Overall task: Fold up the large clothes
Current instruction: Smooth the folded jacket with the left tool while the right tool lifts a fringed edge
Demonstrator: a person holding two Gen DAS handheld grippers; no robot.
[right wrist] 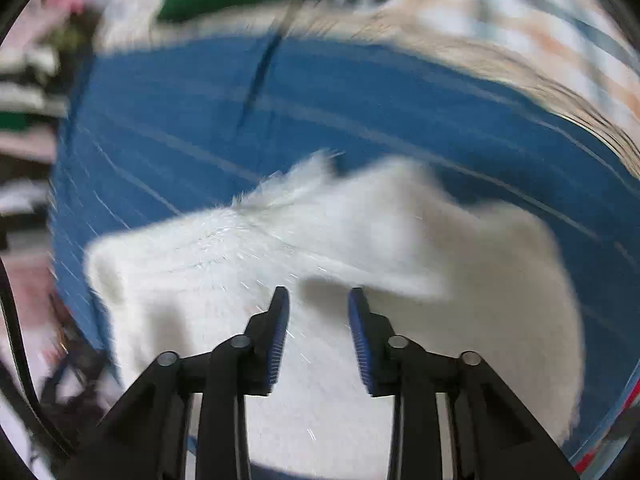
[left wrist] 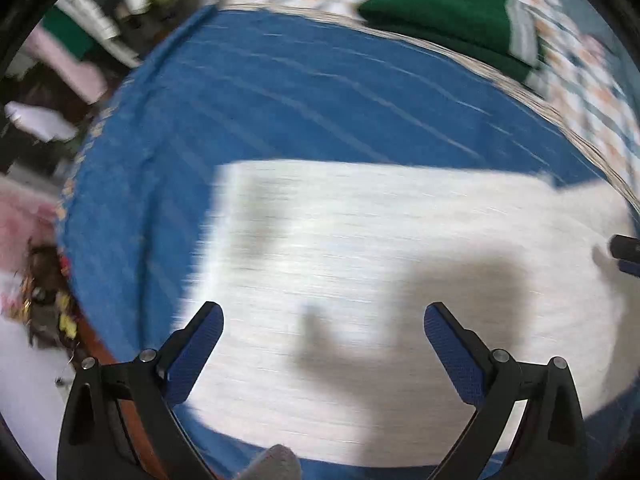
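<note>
A white fuzzy garment (left wrist: 360,264) lies folded in a rough rectangle on a blue striped cloth (left wrist: 280,92). My left gripper (left wrist: 323,316) hovers above its near edge, jaws wide open and empty. In the right wrist view the same white garment (right wrist: 240,280) shows a raised, folded-over flap (right wrist: 380,216) just ahead of my right gripper (right wrist: 319,294), whose jaws stand partly open with nothing between them. The tip of the right gripper (left wrist: 626,250) shows at the right edge of the left wrist view. Both views are motion-blurred.
A folded green garment (left wrist: 444,16) lies at the back on a checked bedsheet (left wrist: 580,92). Piled clothes (left wrist: 80,32) and clutter stand off the left edge of the blue cloth. The checked sheet (right wrist: 540,28) shows at the back right.
</note>
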